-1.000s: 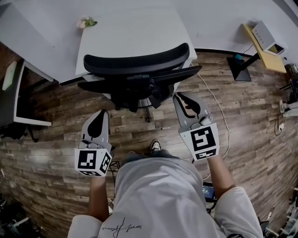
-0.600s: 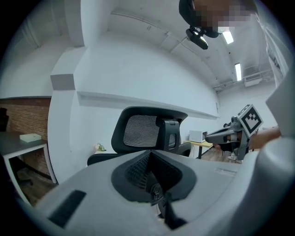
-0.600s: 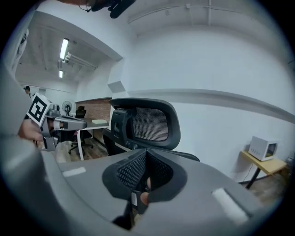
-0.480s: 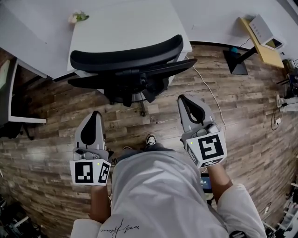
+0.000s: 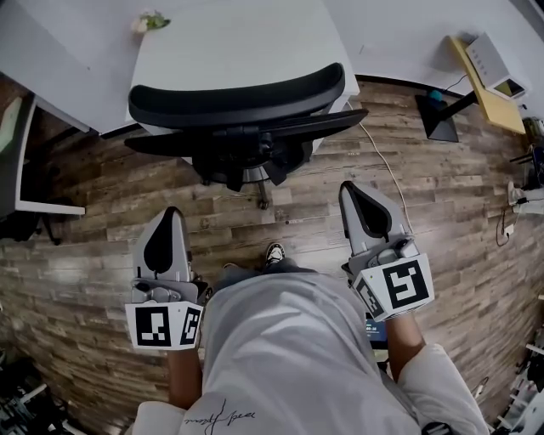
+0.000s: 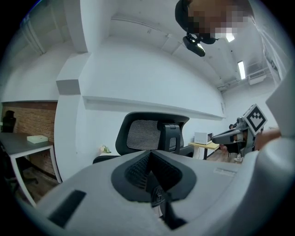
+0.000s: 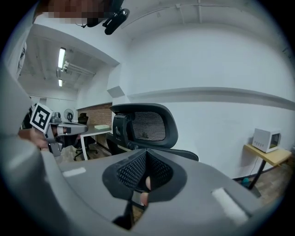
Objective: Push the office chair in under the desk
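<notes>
The black office chair (image 5: 238,102) stands against the near edge of the white desk (image 5: 229,42); its mesh backrest faces me and its seat is hidden. My left gripper (image 5: 168,217) and right gripper (image 5: 352,190) hover over the wood floor on my side of the chair, both apart from it. Both are shut with nothing between the jaws. In the left gripper view the left gripper (image 6: 150,173) points at the chair (image 6: 147,136), with the right gripper (image 6: 239,131) off to the right. From the right gripper (image 7: 144,177) the chair (image 7: 145,124) is straight ahead.
A small plant (image 5: 149,21) sits on the desk. At the right stand a yellow side table (image 5: 489,85) with a white box and a black stand base (image 5: 438,115). A cable (image 5: 387,183) runs over the floor. Another desk (image 5: 25,170) is at the left. My shoe (image 5: 274,253) shows below.
Both grippers have drawn back from the chair toward my body. The right gripper has rolled a little and its jaws have closed. The chair stays at the desk.
</notes>
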Demonstrator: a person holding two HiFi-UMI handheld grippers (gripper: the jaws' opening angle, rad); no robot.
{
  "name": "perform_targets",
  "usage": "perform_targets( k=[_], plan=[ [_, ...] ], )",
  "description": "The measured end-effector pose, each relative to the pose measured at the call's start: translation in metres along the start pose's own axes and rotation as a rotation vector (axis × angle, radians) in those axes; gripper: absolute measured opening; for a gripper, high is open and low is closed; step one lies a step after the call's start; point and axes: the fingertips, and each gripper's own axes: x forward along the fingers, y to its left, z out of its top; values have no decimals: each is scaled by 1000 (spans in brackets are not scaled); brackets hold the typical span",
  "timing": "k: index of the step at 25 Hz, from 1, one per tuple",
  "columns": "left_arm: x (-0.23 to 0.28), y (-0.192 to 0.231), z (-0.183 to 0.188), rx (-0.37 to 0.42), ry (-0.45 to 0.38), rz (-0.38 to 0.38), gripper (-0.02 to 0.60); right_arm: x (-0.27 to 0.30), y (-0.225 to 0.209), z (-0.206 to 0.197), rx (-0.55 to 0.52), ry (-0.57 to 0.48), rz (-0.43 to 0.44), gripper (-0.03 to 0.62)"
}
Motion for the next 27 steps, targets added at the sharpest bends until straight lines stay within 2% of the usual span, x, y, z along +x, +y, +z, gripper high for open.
perform_targets(
  k=[6, 13, 21, 27],
  plan=[
    [3, 0, -7, -34, 9, 11, -9, 1, 1, -10, 50, 19, 21, 9],
    [10, 0, -7, -21, 32, 12, -11, 0, -1, -11, 60, 30, 24, 9],
    [12, 7, -10, -16, 70, 50, -11, -3, -1, -10, 68, 45, 32, 9],
    [12, 9, -22, -10, 99, 55, -9, -1, 4, -14, 66, 49, 44, 9]
  ],
)
